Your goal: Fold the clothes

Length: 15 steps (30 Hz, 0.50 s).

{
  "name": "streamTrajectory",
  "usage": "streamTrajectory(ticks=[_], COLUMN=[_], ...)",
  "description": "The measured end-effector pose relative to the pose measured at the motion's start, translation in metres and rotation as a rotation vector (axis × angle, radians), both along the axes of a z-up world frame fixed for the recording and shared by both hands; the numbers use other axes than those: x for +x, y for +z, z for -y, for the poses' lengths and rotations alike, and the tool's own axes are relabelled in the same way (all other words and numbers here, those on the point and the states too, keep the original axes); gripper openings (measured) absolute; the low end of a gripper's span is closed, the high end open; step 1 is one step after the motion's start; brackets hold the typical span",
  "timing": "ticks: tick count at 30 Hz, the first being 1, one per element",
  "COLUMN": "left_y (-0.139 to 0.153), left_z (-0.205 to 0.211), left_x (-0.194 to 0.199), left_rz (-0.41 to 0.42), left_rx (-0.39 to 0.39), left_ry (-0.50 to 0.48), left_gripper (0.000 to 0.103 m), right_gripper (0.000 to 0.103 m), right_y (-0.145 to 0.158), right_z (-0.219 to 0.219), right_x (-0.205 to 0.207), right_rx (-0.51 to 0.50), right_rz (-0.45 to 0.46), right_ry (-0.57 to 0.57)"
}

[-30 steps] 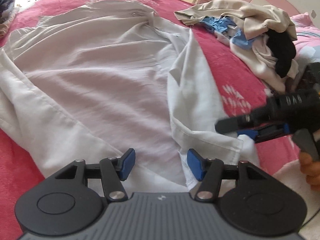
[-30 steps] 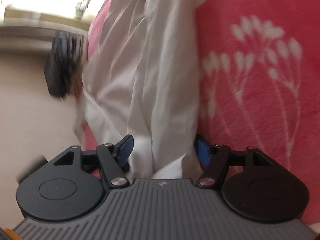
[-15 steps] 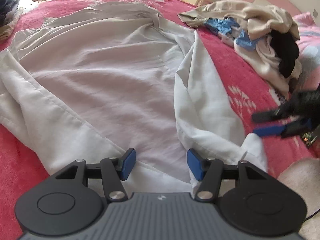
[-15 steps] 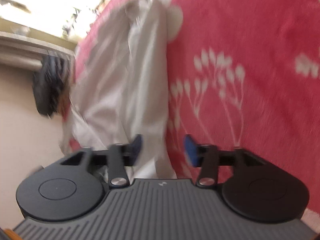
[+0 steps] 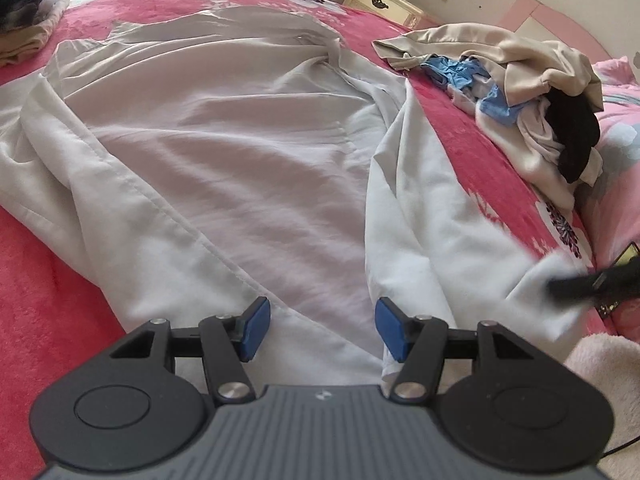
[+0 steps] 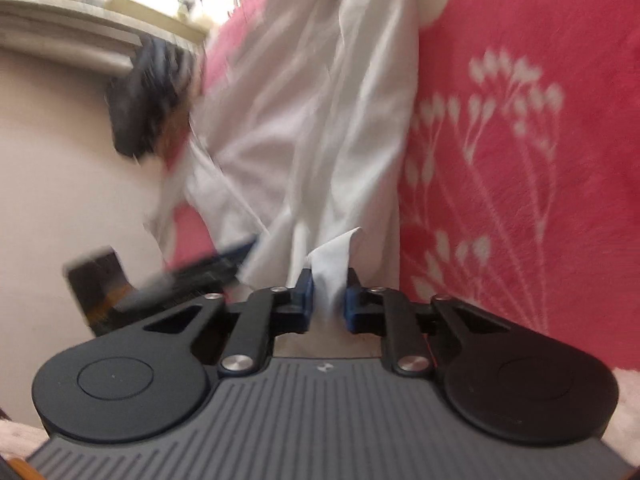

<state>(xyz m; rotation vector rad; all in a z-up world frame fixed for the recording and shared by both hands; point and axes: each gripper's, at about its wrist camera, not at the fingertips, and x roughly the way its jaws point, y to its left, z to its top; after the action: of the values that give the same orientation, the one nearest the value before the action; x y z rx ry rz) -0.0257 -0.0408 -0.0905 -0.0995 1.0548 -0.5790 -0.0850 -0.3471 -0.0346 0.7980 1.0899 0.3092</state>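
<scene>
Now the right gripper [image 6: 327, 294], its jaws having just been closing, is pinching a corner of the white shirt [image 5: 240, 152] lying spread across the red bed cover [image 5: 48, 312]; the left gripper [image 5: 318, 330] is hovering unclenched over the shirt's near hem.

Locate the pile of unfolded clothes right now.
Left wrist view, upper right: the clothes pile sits on the red blanket, right of the spread white shirt, near the pink headboard.
</scene>
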Motion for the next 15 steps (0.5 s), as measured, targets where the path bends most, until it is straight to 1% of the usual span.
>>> streamTrajectory(ticks=[6,10,12,14,15], left_y=[-0.001,-0.001,0.000,0.000,-0.001], left_z=[0.007,0.011,0.013,0.015,0.015], left_x=[-0.004,-0.007,-0.008,-0.009,-0.009], left_rz=[0.008,0.006,0.006,0.006,0.005], left_rx=[0.022,0.021,0.022,0.022,0.022], left_ry=[-0.025,-0.035,-0.038,-0.038,-0.038], left_gripper=[0.060,0.060,0.060,0.060,0.060], right_gripper=[0.012,0.012,0.014,0.018,0.029], right_y=[0.040,0.060,0.060,0.051,0.045], right_z=[0.035,0.062,0.067,0.063,0.060], right_x=[-0.013,-0.011,-0.006,0.001,0.005], right_rx=[0.073,0.078,0.066,0.049,0.033], right_rz=[0.177,0.258,0.240,0.174,0.135], right_ry=[-0.186,-0.272,-0.266,-0.240,-0.224])
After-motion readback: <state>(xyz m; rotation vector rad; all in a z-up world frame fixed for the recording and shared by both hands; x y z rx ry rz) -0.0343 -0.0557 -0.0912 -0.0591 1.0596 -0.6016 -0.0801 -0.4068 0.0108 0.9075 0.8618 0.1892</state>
